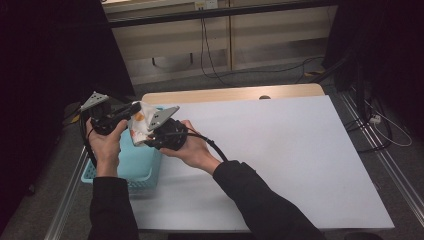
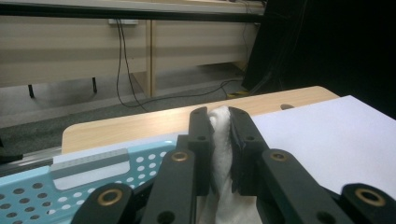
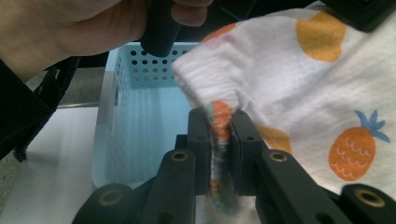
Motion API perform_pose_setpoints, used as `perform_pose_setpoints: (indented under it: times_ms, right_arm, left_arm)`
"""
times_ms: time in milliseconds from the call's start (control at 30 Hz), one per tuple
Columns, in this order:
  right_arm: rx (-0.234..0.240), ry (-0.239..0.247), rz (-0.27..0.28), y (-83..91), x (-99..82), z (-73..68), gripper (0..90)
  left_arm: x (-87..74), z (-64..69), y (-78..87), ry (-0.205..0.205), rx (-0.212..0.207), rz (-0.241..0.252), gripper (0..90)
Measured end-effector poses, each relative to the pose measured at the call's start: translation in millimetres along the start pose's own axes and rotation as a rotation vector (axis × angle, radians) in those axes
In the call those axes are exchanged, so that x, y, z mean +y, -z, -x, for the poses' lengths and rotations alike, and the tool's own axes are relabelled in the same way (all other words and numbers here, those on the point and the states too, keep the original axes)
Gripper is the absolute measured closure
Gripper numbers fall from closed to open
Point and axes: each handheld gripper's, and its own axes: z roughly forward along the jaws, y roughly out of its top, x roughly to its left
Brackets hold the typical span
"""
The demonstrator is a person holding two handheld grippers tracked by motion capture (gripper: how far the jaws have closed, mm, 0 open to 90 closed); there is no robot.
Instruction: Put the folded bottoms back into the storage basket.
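Observation:
A white cloth (image 1: 139, 124) printed with orange pineapples hangs above the light blue perforated basket (image 1: 145, 167) at the table's left edge. My left gripper (image 1: 134, 107) is shut on one edge of it, and the white cloth (image 2: 221, 140) is pinched between its black jaws. My right gripper (image 1: 148, 138) is shut on another edge, where the cloth (image 3: 299, 70) bunches between the jaws at its ribbed hem. In the right gripper view the other hand (image 3: 70, 28) holds its gripper just behind the cloth. The two grippers are close together, with the cloth between them.
The basket (image 3: 135, 102) stands on the white tabletop (image 1: 280, 155), whose right part is bare. A wooden strip (image 1: 235, 93) with a hole runs along the far edge. Cables lie on the floor beyond, below a wall panel. Dark curtains hang left and right.

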Motion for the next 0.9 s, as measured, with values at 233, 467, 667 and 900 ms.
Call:
perform_pose_setpoints:
  times_ms: [233, 467, 667, 900]
  right_arm:
    - [0.014, 0.007, -0.001, -7.6, 7.0, 0.1, 80.7]
    - [0.028, 0.015, -0.006, -19.1, 12.1, -1.9, 80.7]
    - [0.034, 0.023, -0.006, -24.7, 17.9, -3.9, 80.7]
    - [0.039, 0.025, 0.002, -28.9, 24.3, -6.8, 80.7]
  left_arm:
    - [-0.1, -8.9, 7.9, 0.004, 0.021, 0.002, 81.0]
    - [-0.9, -16.2, 14.2, 0.016, 0.028, 0.007, 80.9]
    - [-1.5, -21.1, 18.1, 0.021, 0.033, 0.013, 80.9]
    - [-0.7, -26.0, 26.5, 0.027, 0.042, 0.021, 81.0]
